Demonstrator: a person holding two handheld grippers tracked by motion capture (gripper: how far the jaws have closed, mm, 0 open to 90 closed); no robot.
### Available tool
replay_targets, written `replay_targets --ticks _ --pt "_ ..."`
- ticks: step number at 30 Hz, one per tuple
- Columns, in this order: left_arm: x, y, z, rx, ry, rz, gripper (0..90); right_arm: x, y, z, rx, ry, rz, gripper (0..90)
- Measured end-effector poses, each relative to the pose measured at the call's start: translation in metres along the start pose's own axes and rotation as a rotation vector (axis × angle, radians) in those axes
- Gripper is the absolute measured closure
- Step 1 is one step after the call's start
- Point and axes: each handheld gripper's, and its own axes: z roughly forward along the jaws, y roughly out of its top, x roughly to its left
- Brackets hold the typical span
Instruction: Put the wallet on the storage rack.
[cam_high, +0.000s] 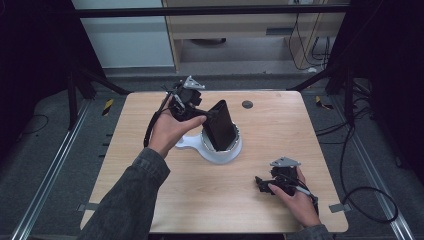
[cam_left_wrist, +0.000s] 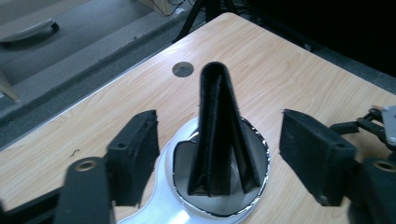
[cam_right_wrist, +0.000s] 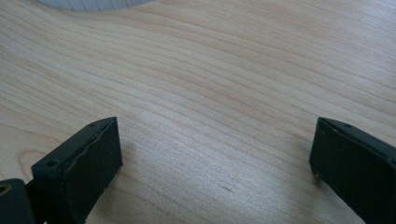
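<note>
- Near the middle of the tabletop (cam_high: 260, 150) I see a white round dish (cam_high: 220, 150) with a short handle or lip sticking out to its left.
- Standing in that dish is a black folded wallet-like case (cam_high: 221, 125); it leans, its top tipped toward my left side and away from me.
- From my left gripper view the same case (cam_left_wrist: 219, 135) rises from the dish (cam_left_wrist: 173, 196) fold-end up, its open edges down inside the shiny inner rim.
- My left gripper (cam_high: 202, 111) sits at the far left of the dish, held in my left hand (cam_high: 170, 132), with its grey three-cornered plate on top.
- Its jaws stand wide apart, one on each side of the case, and in my left gripper view neither pad touches it; from the high view I cannot tell whether a jaw tip meets the upper edge of the case.
- My right gripper (cam_high: 260, 184) is low over the near right part of the tabletop, held in my right hand (cam_high: 297, 200), well apart from the dish.
- In my right gripper view its jaws are spread wide with bare wood grain (cam_right_wrist: 210, 93) between them and nothing clasped; a sliver of the white dish (cam_right_wrist: 93, 3) peeks in at the top edge.
- A small grey round disc (cam_high: 247, 104) is set in the tabletop beyond the dish, and I see it too in my left gripper view (cam_left_wrist: 182, 69), past the top of the case.
- Cables (cam_high: 370, 200) trail over the dark floor to the right of the tabletop.
</note>
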Motion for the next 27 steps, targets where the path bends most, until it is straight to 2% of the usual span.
replay_targets --ticks 4,6,11,15,22,27 --pt "-0.007 -0.005 0.000 -0.007 -0.029 0.011 17.1 0.000 0.000 0.000 0.001 0.001 -0.002 2.2" --pt "-0.009 -0.007 -0.001 -0.003 -0.020 0.026 14.5 0.000 0.000 0.000 0.000 0.002 -0.001 2.2" --pt "-0.015 -0.017 -0.003 -0.021 -0.024 0.021 7.9 0.000 0.000 0.000 0.001 0.001 -0.004 2.2" --pt "-0.020 -0.024 -0.005 -0.027 -0.033 0.037 7.0 0.000 0.000 0.000 0.000 0.002 0.000 2.1" --pt "-0.029 -0.034 -0.012 -0.054 -0.050 0.042 6.6 0.000 0.000 0.000 0.001 0.002 -0.002 2.1" --pt "-0.039 -0.044 -0.014 -0.060 -0.056 0.066 5.8 0.000 0.000 0.000 0.002 0.001 -0.004 2.1"
